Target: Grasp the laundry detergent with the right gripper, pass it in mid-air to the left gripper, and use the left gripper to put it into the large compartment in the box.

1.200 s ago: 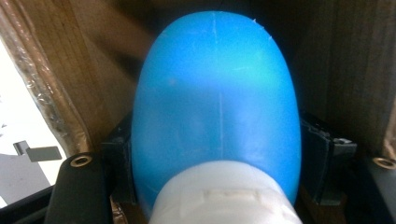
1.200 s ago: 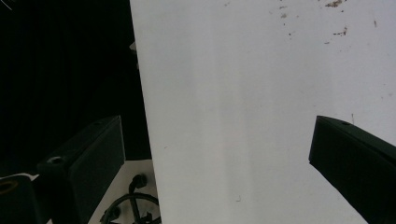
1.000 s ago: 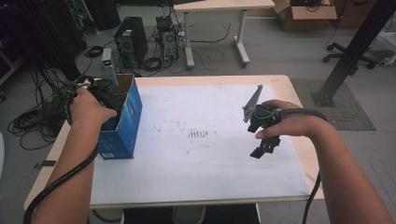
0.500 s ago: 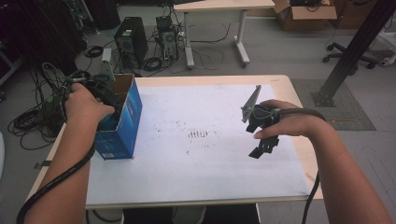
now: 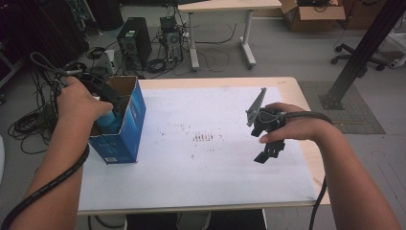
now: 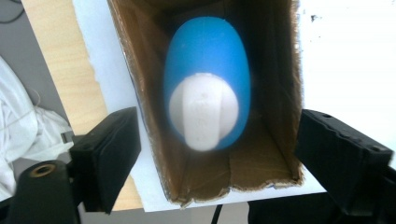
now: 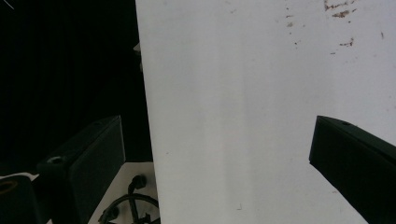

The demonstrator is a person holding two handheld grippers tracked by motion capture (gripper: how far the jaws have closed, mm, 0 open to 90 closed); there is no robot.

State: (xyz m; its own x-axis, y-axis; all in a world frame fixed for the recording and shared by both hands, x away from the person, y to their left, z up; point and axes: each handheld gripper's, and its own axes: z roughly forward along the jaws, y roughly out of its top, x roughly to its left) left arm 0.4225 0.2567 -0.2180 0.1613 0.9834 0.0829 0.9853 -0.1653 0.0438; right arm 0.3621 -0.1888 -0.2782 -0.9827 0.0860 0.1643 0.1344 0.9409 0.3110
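Note:
A blue cardboard box (image 5: 125,128) stands open-topped at the left edge of the table. Inside it sits a blue bottle (image 6: 208,79) with a white cap (image 6: 203,112), upright on the box floor (image 6: 252,163). My left gripper (image 5: 103,92) hangs above the box mouth, and its jaws have just been opening. In the left gripper view the left gripper (image 6: 219,137) is open, its pads wide of the bottle and outside the box walls. My right gripper (image 5: 268,149) hovers open over the white sheet (image 5: 206,163) at the right; the right gripper (image 7: 219,158) has nothing between its jaws.
The white sheet covers most of the wooden table (image 5: 287,82) and has brown smudges (image 5: 203,138) at its middle. Behind the table, computer towers (image 5: 135,40) and cables (image 5: 38,115) lie on the floor. A second table (image 5: 220,19) and a black post (image 5: 356,57) stand farther back.
My left hand has lifted up out of the box mouth and its jaws have spread off the bottle, which stays in the box. The right hand has kept still.

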